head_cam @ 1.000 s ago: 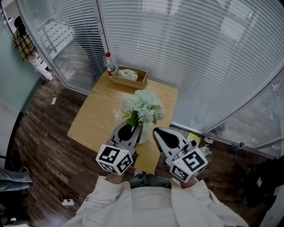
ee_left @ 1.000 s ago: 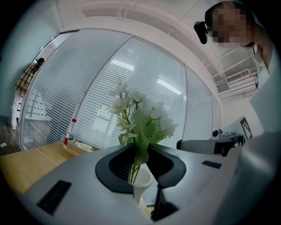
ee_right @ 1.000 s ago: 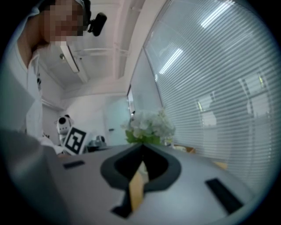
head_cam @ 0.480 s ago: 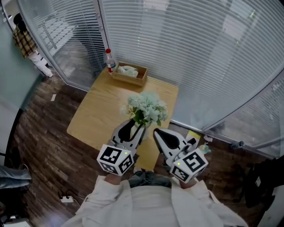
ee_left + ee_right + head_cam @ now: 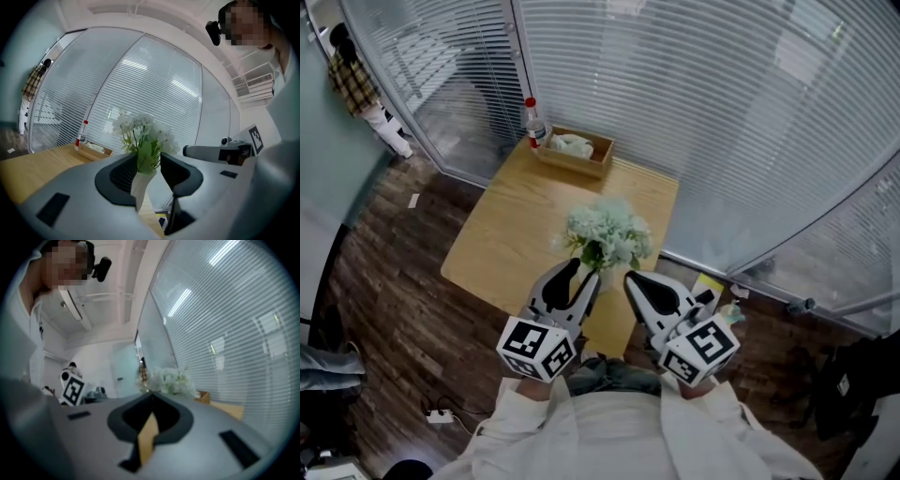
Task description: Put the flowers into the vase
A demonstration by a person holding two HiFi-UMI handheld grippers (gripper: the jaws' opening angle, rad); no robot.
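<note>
**At the near edge of the surface, the flowers stand in the vase**

On the wooden surface point(image 5: 511, 234), close to its near edge, a bunch of pale flowers point(image 5: 605, 234) stands upright in a slim white vase point(image 5: 140, 185). From above, the blooms hide nearly all of the vase. The left gripper point(image 5: 149, 159) is released. Its jaws stand apart, and the vase neck and green leaves show in the gap between them, with no pad clearly pressing on either. The right gripper point(image 5: 151, 399) is clenched on nothing, its tips meeting, and it sits just to the right of the bunch and a little nearer the person. At the far end of the surface lies a shallow wooden tray point(image 5: 574, 157) holding something white and crumpled. A clear bottle with a red cap point(image 5: 532, 122) stands just beside the tray's left corner. Both are well apart from the flowers. Glass walls with slatted blinds point(image 5: 722, 122) close in behind and to the right. Dark wood floor point(image 5: 403, 319) shows to the left.
</note>
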